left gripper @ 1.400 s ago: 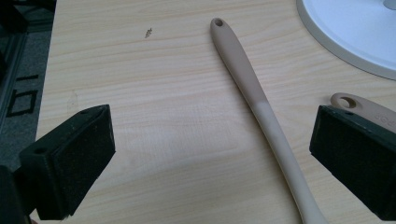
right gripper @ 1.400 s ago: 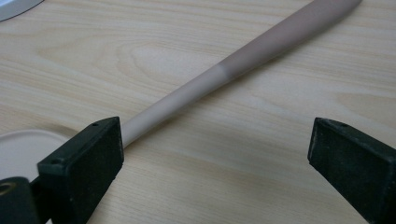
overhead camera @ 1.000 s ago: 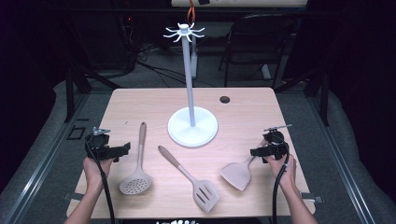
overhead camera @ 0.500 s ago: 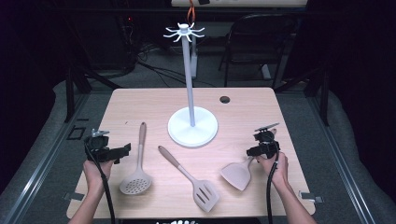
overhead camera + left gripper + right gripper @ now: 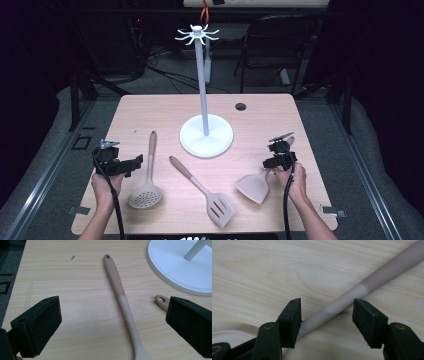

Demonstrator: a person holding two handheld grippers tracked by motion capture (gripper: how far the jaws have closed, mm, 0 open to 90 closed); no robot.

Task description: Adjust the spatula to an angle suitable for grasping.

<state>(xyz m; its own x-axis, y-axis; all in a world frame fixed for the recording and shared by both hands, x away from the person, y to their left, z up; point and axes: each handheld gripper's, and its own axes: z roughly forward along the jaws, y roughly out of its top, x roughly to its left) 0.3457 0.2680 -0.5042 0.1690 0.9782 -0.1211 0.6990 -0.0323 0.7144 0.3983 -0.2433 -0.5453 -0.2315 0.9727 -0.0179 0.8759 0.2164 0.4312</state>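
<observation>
Closing in over the past second, the right gripper (image 5: 278, 159) has brought its jaws partway together astride the handle of the solid beige spatula (image 5: 256, 185) at the right of the pale wooden table (image 5: 150, 107); the spatula has kept its spot, and the left gripper (image 5: 131, 163) has hardly shifted.

High view: the spatula lies near the table's right edge, blade toward the person, handle running up under the right gripper. To its left lie a beige slotted turner (image 5: 212, 197) and a beige perforated skimmer spoon (image 5: 148, 175), each apart from the others. A white utensil stand (image 5: 206, 135) with a round base, tall pole and hooked crown rises behind them at mid-table (nothing lies between it and the spatula). A small dark hole (image 5: 241, 106) marks the far tabletop.

Left gripper view: the left gripper's jaws stand wide apart with nothing held, the skimmer's handle (image 5: 120, 295) lying on the wood between and beyond them, the turner's eyelet end (image 5: 161, 300) beside the right-hand pad, the stand's base (image 5: 172, 265) at upper right.

Right gripper view: the spatula's handle (image 5: 362, 287) crosses diagonally between the pads (image 5: 292, 320); one pad is at or against it, the other shows a clear gap, so no grip yet.
</observation>
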